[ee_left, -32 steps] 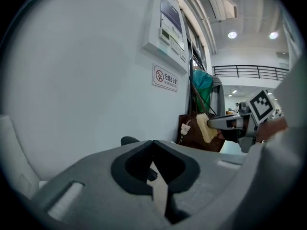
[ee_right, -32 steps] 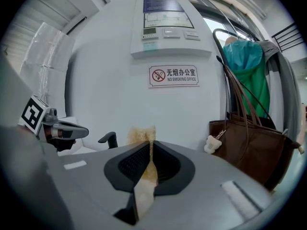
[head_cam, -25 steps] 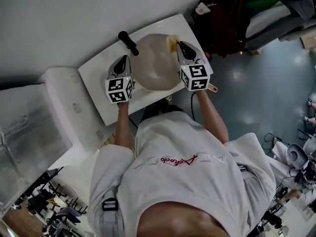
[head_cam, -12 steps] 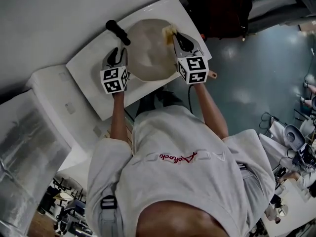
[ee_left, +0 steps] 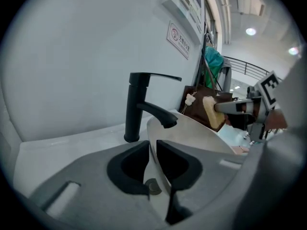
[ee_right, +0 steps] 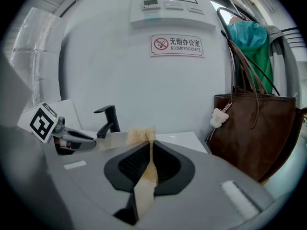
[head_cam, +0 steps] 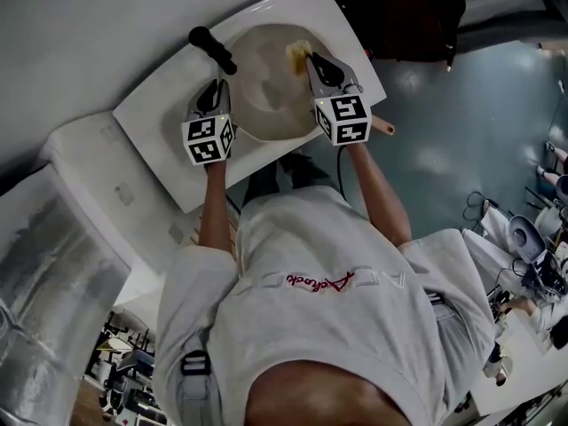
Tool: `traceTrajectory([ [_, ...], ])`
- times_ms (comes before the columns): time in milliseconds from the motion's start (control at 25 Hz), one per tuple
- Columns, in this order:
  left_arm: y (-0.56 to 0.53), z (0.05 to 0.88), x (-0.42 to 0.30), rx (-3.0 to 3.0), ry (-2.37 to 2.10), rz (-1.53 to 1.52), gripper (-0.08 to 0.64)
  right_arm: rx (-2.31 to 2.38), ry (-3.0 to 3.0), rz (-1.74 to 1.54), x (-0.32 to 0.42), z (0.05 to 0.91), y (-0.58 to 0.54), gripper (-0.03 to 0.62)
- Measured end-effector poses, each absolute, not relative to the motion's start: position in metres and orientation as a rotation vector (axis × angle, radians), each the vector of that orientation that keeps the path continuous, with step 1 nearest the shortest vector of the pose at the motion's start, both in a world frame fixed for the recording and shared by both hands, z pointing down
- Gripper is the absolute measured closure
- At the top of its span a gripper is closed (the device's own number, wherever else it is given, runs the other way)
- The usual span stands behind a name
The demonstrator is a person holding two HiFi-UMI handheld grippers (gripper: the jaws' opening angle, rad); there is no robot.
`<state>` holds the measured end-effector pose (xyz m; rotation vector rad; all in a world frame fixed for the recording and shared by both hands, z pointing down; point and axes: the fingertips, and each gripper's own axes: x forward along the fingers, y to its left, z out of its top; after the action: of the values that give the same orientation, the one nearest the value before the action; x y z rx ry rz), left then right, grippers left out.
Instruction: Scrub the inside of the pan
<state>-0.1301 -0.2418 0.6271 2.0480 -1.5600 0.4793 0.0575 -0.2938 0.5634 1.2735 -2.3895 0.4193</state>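
Starting with the biggest: the white sink counter point(head_cam: 153, 145) runs along the wall, and the pan point(head_cam: 266, 96) sits on it just beside the black faucet point(head_cam: 213, 50), its pale inside facing up and tilted toward the person; a brown bag point(ee_right: 254, 123) hangs well off to the right; the left gripper point(ee_left: 153, 158) has just been closing its jaws, and they now pinch the pan's thin near rim; the right gripper point(ee_right: 147, 163) is clamped on a yellowish sponge point(ee_right: 140, 134), which hangs over the pan's far-right inside, touching or not I can't tell. Handling, as a guess: the pan is stiff metal with a smooth, likely slippery wall, and a pinch on the thin rim may let it pivot under scrub pressure, so press lightly; the handle isn't clearly in view; the sponge is soft and squashes flat in the pads, with only a short tuft sticking out. Room: the faucet spout overhangs the pan's far-left edge, so keep strokes clear of it; the counter's right edge is near the right gripper; the pan's middle is open.
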Motion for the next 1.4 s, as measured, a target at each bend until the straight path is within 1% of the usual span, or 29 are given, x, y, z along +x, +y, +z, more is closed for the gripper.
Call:
traceTrajectory([
  [160,-0.241,0.628,-0.130,2.039,-1.547,0.441,0.518,1.234,-2.373,0.398,0.048,0.572,-0.297,0.563],
  [320,-0.241,0.628,-0.131,2.037,-1.535,0.429,0.518,1.170,-2.345,0.308,0.038,0.581,-0.301,0.563],
  [840,-0.241,0.627,-0.131,2.052,-1.515,0.404,0.515,0.722,-2.223,-0.330,-0.023,0.599,-0.298,0.563],
  [1000,-0.241,0.627,-0.131,2.052,-1.513,0.400,0.514,0.575,-2.168,-0.472,-0.040,0.614,-0.293,0.563],
  [1160,-0.241,0.627,-0.131,2.056,-1.507,0.395,0.514,0.486,-2.122,-0.519,-0.048,0.630,-0.296,0.563],
  [1400,-0.241,0.627,-0.130,2.057,-1.501,0.390,0.512,0.466,-2.092,-0.507,-0.054,0.646,-0.316,0.563],
])
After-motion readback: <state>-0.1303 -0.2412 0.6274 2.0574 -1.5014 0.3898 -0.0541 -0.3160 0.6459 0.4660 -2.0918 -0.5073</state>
